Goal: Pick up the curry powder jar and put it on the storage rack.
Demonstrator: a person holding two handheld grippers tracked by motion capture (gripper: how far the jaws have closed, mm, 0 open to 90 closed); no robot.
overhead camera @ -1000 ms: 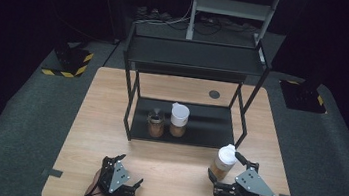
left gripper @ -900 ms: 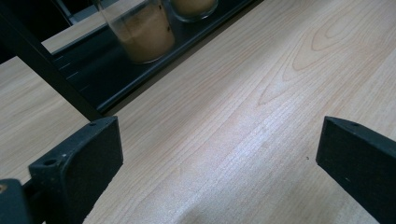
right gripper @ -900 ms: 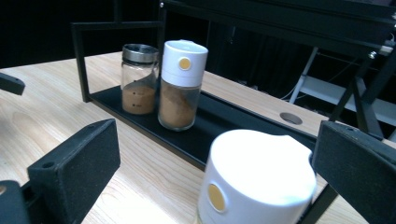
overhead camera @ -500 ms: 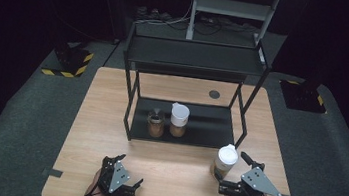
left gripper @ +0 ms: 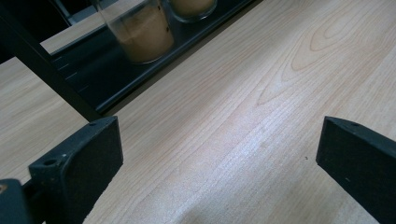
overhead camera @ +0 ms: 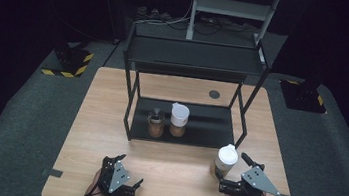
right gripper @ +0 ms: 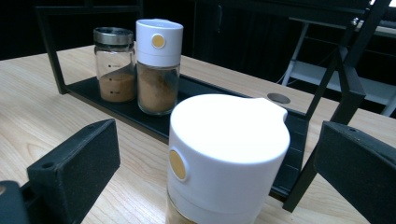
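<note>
A pale wooden counter carries a black two-level rack set toward its far side. On the rack's lower tray stand two jars of brown powder, side by side and nearly touching: a metal-lidded jar on the left and a white-capped jar on the right.

A third jar, with a white cap bearing a small yellow dot, stands upright on the counter just in front of the rack's near right leg. The right gripper is right behind it at the counter's near edge, held in the person's hand. In the right gripper view its jaws stand wide apart on either side of the jar, with clear gaps between pads and cap, so they hold nothing; beyond it sit the metal-lidded jar and the white-capped one on the tray.

The left gripper rests low at the near left of the counter, well apart from the jars. In the left gripper view its jaws are spread wide over bare wood, empty, with the rack's tray and the bottoms of the two jars at the top of the picture.
</note>
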